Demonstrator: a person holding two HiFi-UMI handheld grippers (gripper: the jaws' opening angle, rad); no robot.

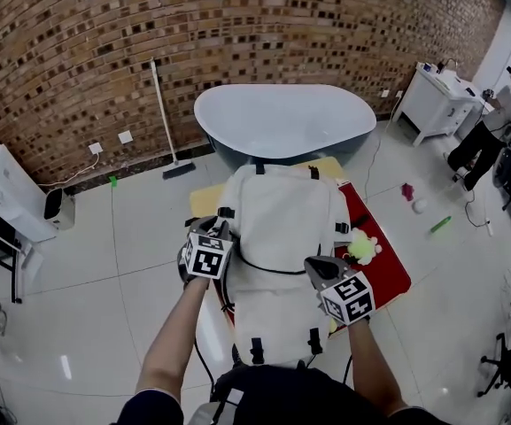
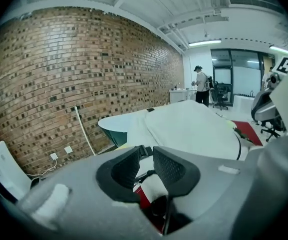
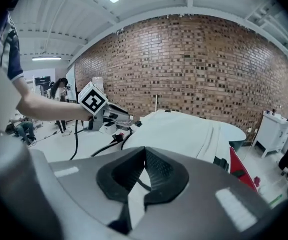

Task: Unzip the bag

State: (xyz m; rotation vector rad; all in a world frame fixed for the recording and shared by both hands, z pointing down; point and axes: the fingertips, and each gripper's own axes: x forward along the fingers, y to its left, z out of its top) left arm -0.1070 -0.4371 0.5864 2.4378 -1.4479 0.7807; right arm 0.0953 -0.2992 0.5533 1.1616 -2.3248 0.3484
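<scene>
The white bag [image 1: 282, 228] lies flat with the bathtub [image 1: 282, 118] just beyond it, so the left gripper [image 2: 144, 156], jaws apart at the bag's left edge, should clamp fabric there while the right gripper [image 3: 144, 151], jaws closed at its right, pulls steadily along the zipper [image 1: 273, 270].

A brick wall [image 1: 237, 25] backs a white bathtub [image 1: 282, 118] on glossy pale floor tiles [image 1: 104, 264], a white cabinet [image 1: 437, 100] nearby.

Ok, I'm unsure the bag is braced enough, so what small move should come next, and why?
Probably close the left tool on the bag at its left edge. Its jaws stand apart, gripping nothing, while the right tool looks shut on the thin dark zip pull; an unheld bag may slide when that pulls.
</scene>
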